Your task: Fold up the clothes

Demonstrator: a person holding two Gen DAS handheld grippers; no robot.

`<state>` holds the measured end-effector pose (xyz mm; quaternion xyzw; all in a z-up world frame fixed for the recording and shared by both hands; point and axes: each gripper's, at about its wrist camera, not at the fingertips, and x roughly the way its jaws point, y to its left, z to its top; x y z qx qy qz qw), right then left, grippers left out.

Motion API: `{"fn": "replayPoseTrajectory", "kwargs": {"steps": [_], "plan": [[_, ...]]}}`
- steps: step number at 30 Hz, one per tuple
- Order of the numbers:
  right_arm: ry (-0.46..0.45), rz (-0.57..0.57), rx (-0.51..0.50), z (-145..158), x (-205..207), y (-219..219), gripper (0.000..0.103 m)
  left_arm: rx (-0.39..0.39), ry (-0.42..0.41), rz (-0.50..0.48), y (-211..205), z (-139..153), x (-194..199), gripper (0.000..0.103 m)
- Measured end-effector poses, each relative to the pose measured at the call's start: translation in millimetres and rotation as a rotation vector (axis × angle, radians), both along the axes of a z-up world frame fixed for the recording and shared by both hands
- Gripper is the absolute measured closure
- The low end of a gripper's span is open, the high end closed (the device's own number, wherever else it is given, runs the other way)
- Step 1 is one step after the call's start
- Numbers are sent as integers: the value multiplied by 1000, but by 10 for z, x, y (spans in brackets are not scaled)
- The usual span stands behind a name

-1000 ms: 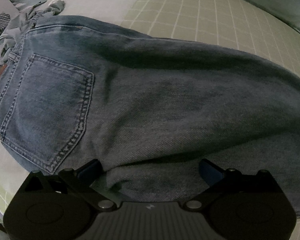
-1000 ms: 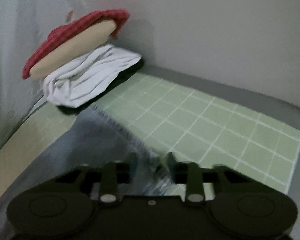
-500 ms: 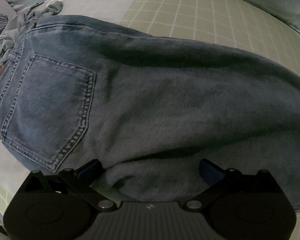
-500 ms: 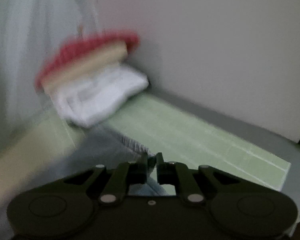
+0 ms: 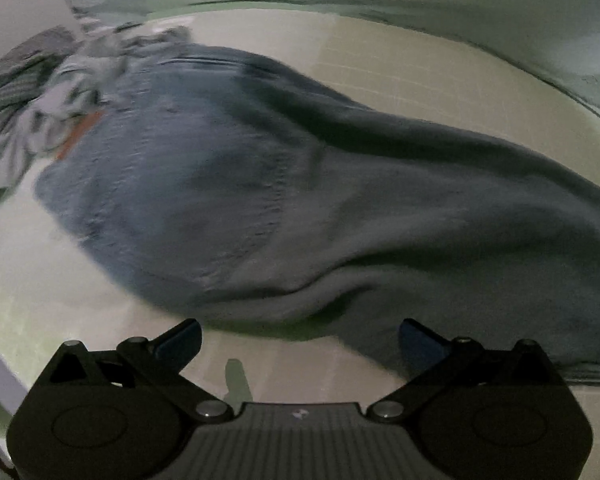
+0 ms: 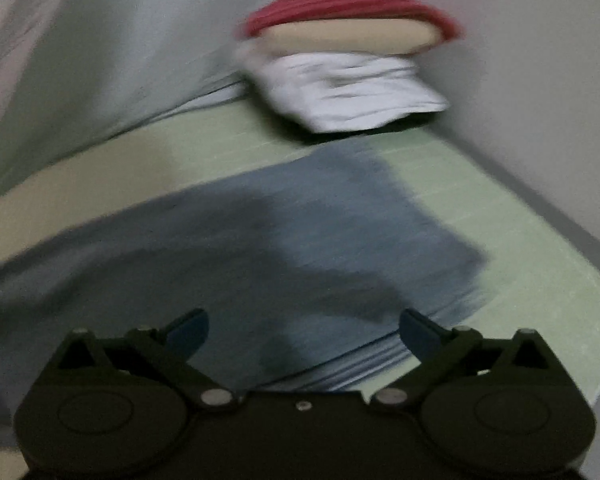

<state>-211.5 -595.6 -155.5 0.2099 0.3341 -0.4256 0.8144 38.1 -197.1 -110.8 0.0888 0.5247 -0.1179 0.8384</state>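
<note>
Blue jeans (image 5: 300,200) lie flat on a green mat (image 6: 520,240), both the left gripper (image 5: 300,340) and right gripper (image 6: 304,328) spread wide, holding nothing, the right's jaws having just opened.

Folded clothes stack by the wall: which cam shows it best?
Right wrist. The folded clothes stack sits in frame beyond the jeans: red on top, beige, then white, though motion-blurred. The left wrist view shows only a speck of red at its top edge, which may be the stack.
</note>
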Motion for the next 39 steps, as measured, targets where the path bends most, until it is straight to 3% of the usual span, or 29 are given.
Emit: {"fn": "replayPoseTrajectory", "kwargs": {"steps": [4, 8, 17, 23, 25, 28, 29, 30, 34, 37, 39], "plan": [[26, 148, 14, -76, 355, 456, 0, -36, 8, 52, 320, -7, 106, 0], [90, 257, 2, -165, 658, 879, 0, -22, 4, 53, 548, 101, 226, 0], [199, 381, -93, -320, 1177, 1348, 0, -18, 9, 30, 894, 132, 433, 0], [158, 399, -54, -326, 1385, 1435, 1, -101, 18, 86, 1143, 105, 555, 0], [119, 407, -26, -322, 1423, 1401, 12, -142, 20, 116, 1227, 106, 635, 0], [85, 437, -29, -279, 1455, 1421, 48, -198, 25, 176, 1368, 86, 781, 1], [95, 443, -44, -254, 1465, 1451, 90, -219, 23, 201, 1420, 83, 830, 1], [104, 449, -59, -230, 1474, 1481, 102, -241, 20, 226, 1471, 81, 879, 2], [69, 410, -65, -46, 1368, 1532, 102, -302, 13, 312, 1680, 62, 1105, 10], [44, 342, -26, 31, 1249, 1529, 103, -298, -7, 355, 1827, 44, 1261, 10], [74, 317, 6, -51, 1225, 1559, 102, -290, -18, 383, 1914, 20, 1358, 10]]}}
